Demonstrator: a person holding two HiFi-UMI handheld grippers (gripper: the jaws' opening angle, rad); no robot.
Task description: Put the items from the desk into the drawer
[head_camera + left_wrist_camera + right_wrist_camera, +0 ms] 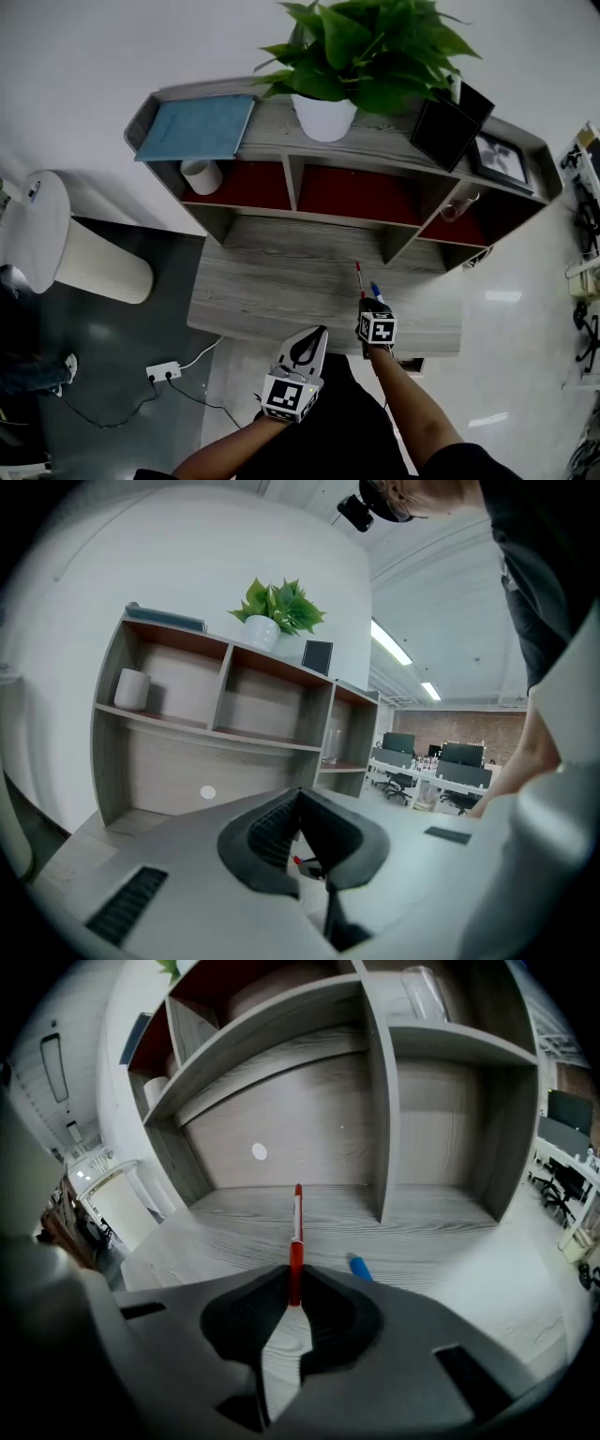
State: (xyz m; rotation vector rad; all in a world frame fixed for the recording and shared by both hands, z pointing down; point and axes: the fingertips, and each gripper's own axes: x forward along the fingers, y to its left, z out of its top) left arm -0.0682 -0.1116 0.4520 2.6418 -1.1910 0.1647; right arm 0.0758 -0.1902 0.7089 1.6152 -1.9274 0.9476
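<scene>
Right gripper view: the right gripper (294,1290) has its fingers pinching a red pen (297,1227) at frame centre, over the bench (450,1241). A blue pen (360,1267) lies just right. On the left gripper (302,799) the fingers are pressed together, empty. Nothing looks stowed yet, and no open drawer shows.

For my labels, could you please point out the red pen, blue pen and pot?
red pen (296,1222), right gripper view, white barrel.
blue pen (359,1267), right gripper view, visible end.
pot (323,118), head view, front wall.
</scene>
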